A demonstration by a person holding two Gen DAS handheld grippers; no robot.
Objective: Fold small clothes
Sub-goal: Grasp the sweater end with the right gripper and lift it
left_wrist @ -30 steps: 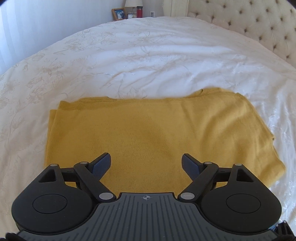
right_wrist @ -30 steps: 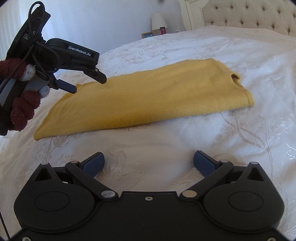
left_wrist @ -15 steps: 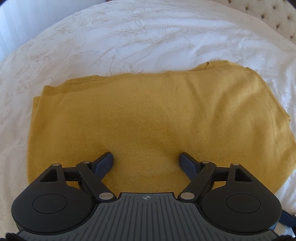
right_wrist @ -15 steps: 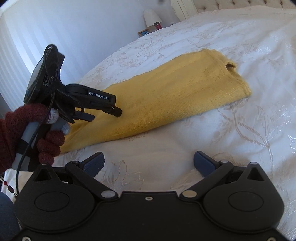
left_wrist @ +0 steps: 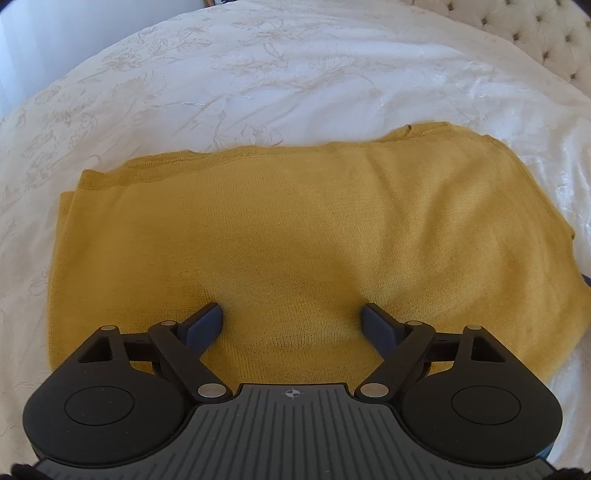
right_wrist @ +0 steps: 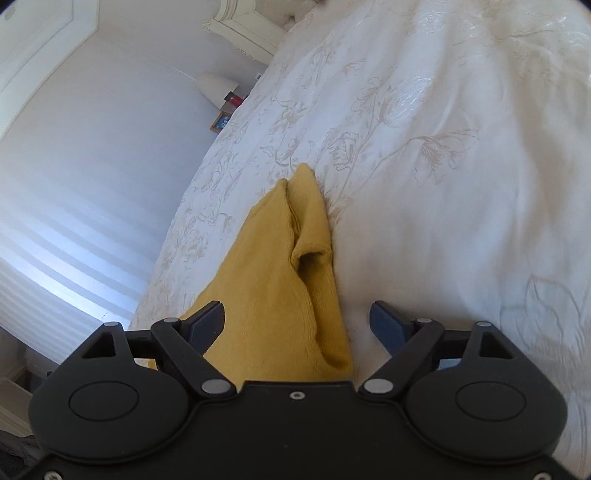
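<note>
Both grippers wide, gripping nothing: left gripper [left_wrist: 291, 317] low over yellow knit garment [left_wrist: 295, 236] folded mid-frame on white bedspread [left_wrist: 258, 74]; right gripper [right_wrist: 297, 321], jaws just narrowing, straddling its end. Soft, light, floppy; best pinched at edge layers.

- The white floral-embroidered bedspread [left_wrist: 295, 74] lay bare on all visible sides of the folded mustard-yellow knit garment [left_wrist: 295, 221], giving open passage.
- Only a cream tufted headboard [left_wrist: 546, 33] bounded the far right.
- A lamp with a cream shade [right_wrist: 216, 86] stood well apart.
</note>
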